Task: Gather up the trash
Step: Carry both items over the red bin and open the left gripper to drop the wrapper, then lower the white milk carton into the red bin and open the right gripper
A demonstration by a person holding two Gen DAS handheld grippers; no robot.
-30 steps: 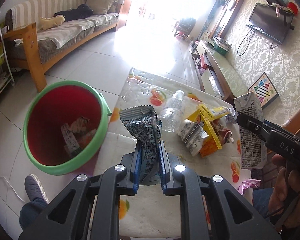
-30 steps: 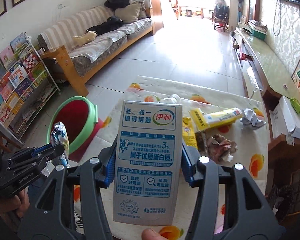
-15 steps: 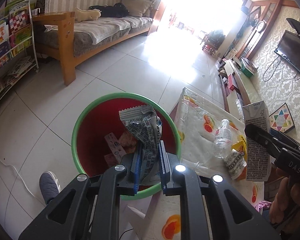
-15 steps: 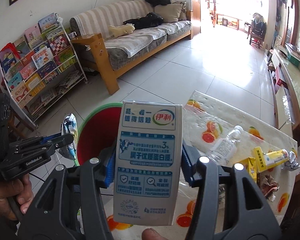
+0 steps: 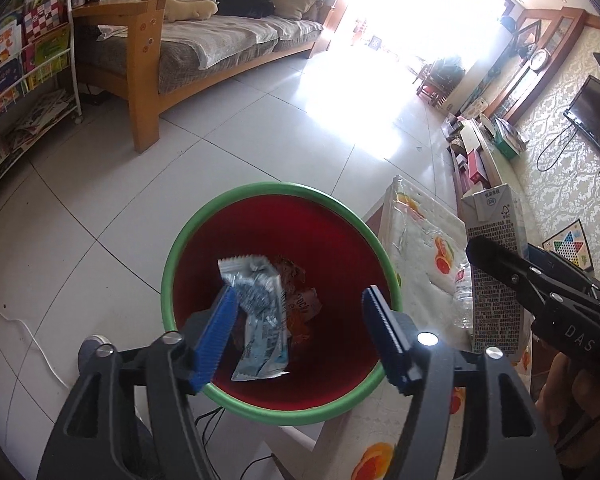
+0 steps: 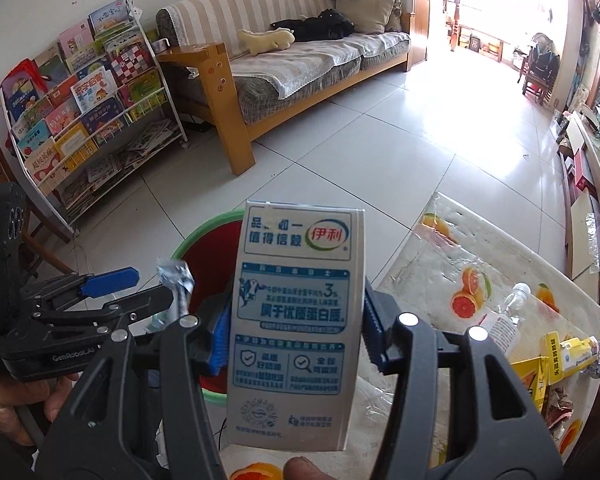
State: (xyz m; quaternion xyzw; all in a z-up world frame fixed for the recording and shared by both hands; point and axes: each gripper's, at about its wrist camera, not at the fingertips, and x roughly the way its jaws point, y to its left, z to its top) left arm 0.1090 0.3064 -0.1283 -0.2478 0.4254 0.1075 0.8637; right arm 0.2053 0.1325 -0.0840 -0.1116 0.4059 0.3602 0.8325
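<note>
Left gripper [image 5: 296, 334] jaws just opened wide above round green-rimmed red bin [image 5: 188, 248]; crinkled foil wrapper [image 5: 260, 320] between them, unpressed. Right gripper [image 6: 294, 334] jaws clamping glossy rectangular milk carton [image 6: 296, 320] beside glossy fruit-print bench [image 6: 512, 264].

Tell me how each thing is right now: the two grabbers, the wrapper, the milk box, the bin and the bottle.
Left hand-held gripper: open, jaws just opened, over the bin.
Snack wrapper: let go, dropping into the bin.
Right hand-held gripper: shut on the milk carton.
Milk carton: held upright, not binned yet.
Bin: upright, some trash inside.
Plastic bottle: lying on the table.
</note>
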